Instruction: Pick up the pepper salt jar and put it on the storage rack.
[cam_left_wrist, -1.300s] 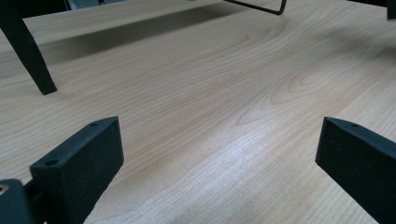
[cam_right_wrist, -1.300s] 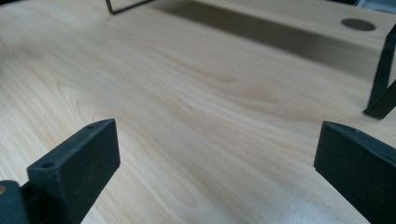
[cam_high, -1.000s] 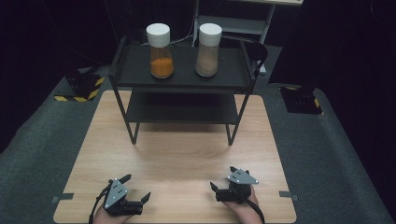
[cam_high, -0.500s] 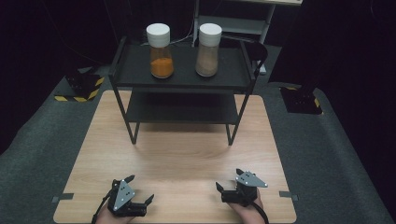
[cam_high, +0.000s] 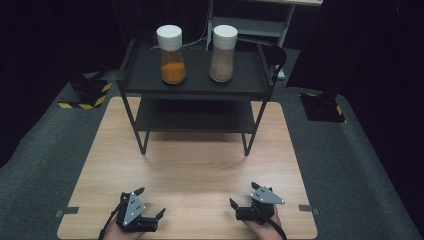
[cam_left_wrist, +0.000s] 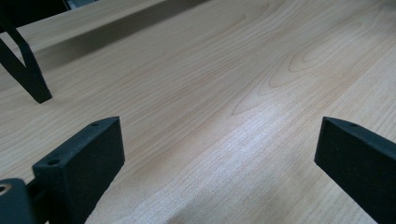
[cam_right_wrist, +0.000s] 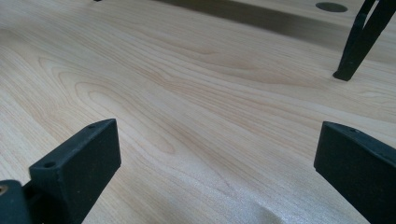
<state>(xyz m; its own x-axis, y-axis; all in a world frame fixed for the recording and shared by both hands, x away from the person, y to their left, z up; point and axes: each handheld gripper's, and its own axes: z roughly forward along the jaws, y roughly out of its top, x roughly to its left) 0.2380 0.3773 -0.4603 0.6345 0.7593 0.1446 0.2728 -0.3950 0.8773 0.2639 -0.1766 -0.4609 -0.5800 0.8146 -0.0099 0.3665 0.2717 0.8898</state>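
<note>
Left gripper (cam_high: 149, 203): jaws spread wide, nothing held; bare wood is seen between its fingers (cam_left_wrist: 79, 161). Right gripper (cam_high: 242, 196): same state, fully open, empty, fingers (cam_right_wrist: 77, 156) over bare tabletop.

Both grippers are parked low at the near edge of the table (cam_high: 200, 170), apart from each other, jaws aimed forward and slightly inward.

Ahead of the fingers, well apart: black two-tier shelf (cam_high: 195, 87). One shelf leg is caught ahead-left in the left gripper view, another ahead-right in the right gripper view.

On the top tier, two upright jars with white caps: orange-powder jar (cam_high: 172, 56) ahead of the left gripper, brown-powder jar (cam_high: 223, 55) ahead of the right. They stand near each other, not touching. Long axes are vertical, so a side-on grasp is indicated.

Judged: each jar is nearer to the same-side gripper; a forward-and-up reach is needed, clearing the raised shelf rim.
</note>
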